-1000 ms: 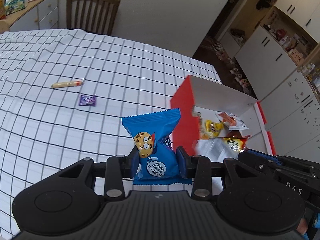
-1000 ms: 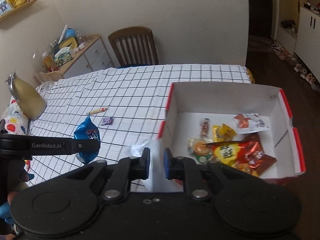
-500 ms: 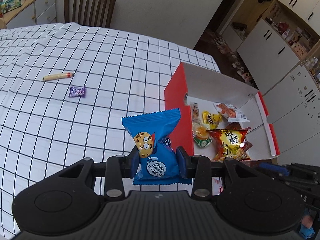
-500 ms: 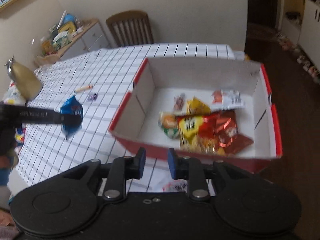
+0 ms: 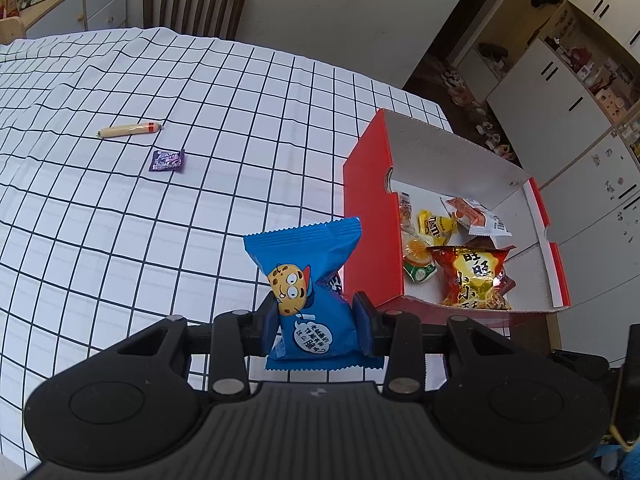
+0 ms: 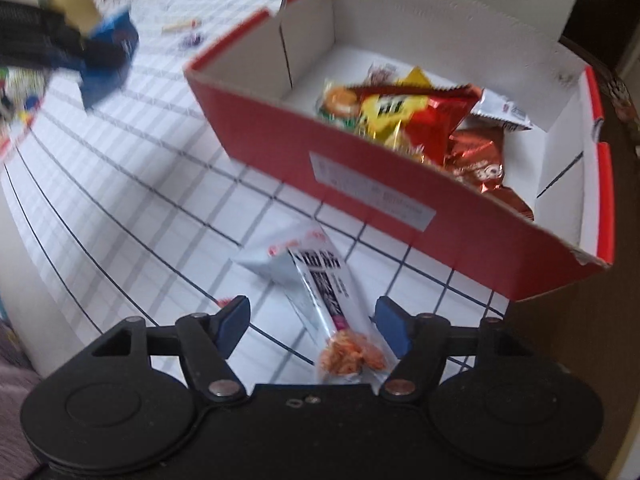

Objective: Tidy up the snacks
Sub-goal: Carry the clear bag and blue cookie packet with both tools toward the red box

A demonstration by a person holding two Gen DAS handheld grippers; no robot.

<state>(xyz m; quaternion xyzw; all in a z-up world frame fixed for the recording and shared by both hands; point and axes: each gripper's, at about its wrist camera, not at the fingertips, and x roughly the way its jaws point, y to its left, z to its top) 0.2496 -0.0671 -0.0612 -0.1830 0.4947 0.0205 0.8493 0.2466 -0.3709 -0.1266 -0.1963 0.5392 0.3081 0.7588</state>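
Two black grippers with blue tips

The left gripper [image 5: 316,314] and the right gripper [image 6: 314,324] look alike: a wide black ribbed body low in the frame, two round black discs, black link bars with shiny silver screws, and dark blue finger pads [image 6: 232,322].

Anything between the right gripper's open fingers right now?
Yes: a white snack packet lies on the tablecloth between the right gripper fingers, ungripped, per the right wrist view.
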